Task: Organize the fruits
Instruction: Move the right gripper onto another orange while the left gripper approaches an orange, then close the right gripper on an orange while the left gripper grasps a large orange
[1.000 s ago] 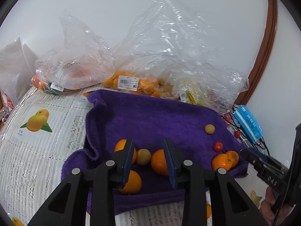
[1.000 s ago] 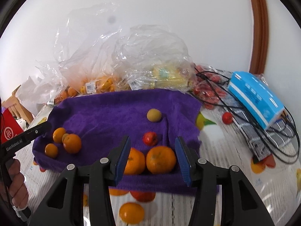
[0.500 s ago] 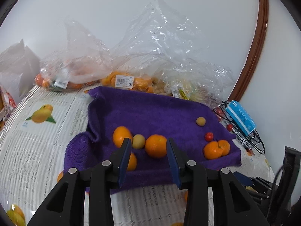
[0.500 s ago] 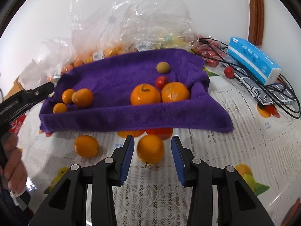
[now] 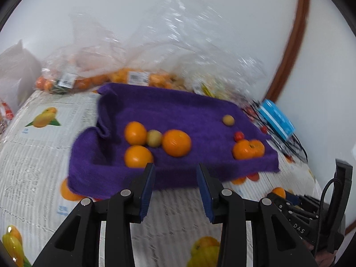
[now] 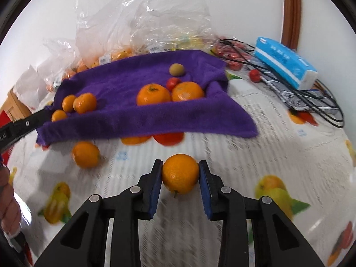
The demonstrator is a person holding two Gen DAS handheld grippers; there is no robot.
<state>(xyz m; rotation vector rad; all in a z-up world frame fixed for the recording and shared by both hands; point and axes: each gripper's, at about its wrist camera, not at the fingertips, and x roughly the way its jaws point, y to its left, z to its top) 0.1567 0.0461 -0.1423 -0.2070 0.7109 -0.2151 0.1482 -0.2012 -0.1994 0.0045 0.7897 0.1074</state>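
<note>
**Right gripper closes on an orange in front of the towel**

While its jaws have just been closing, the right gripper has an orange between its blue pads, and both pads now touch the fruit's sides, pinching it. That orange sits on the tablecloth, near the front edge of the purple towel and apart from it. A second loose orange lies on the cloth to the left, just before the towel's hem.

On the towel, two large oranges sit side by side near the front right, with a small red fruit touching behind them and a brownish-green round fruit farther back. Three smaller oranges cluster at the towel's left end.

The left gripper hovers over the cloth just short of the towel's front edge; its jaws stand a little apart with nothing between them. In the right wrist view, part of it and a hand show at the left edge.

Behind the towel, clear plastic bags of fruit lean against the wall. To the right lie a blue packet and black cables.
</note>
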